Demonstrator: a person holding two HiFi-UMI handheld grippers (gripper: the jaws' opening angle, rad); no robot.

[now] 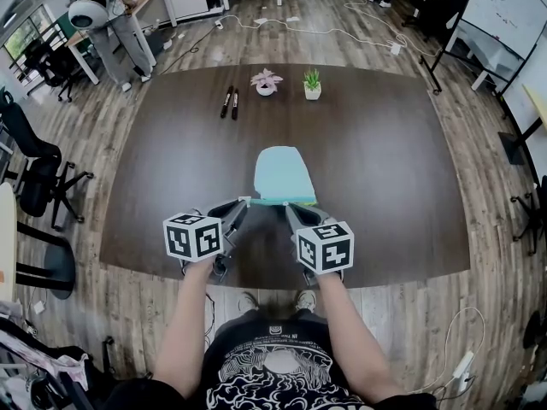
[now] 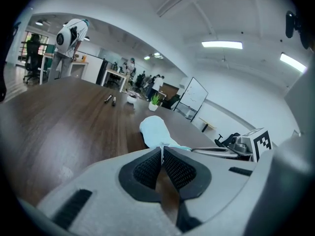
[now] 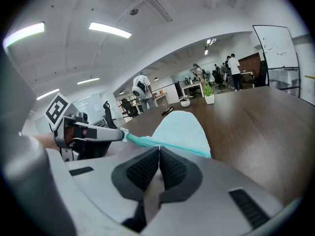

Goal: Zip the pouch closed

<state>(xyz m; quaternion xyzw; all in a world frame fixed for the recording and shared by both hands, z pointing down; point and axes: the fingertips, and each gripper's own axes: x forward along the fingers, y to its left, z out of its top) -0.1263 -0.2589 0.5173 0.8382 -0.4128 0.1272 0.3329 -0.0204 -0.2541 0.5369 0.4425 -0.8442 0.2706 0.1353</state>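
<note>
**Pouch held by its zipper edge**

Pouch [image 1: 282,173] [image 2: 153,129] [image 3: 182,127], pale blue, lies flat at the middle of the brown table [image 1: 385,161], its teal zipper [image 1: 267,202] [image 3: 167,145] running along the near edge. The left gripper [image 1: 242,203] [image 2: 161,151] has its jaws pressed together on the zipper's left end, a thin pale strip of the pouch caught between the pads. The right gripper [image 1: 291,206] [image 3: 158,150] sits just right of it, jaws likewise pressed together, tips on the zipper line with a pale sliver between them. At the far edge lie 2 dark pens [image 1: 231,101] and 2 small potted plants [image 1: 266,82].
</note>
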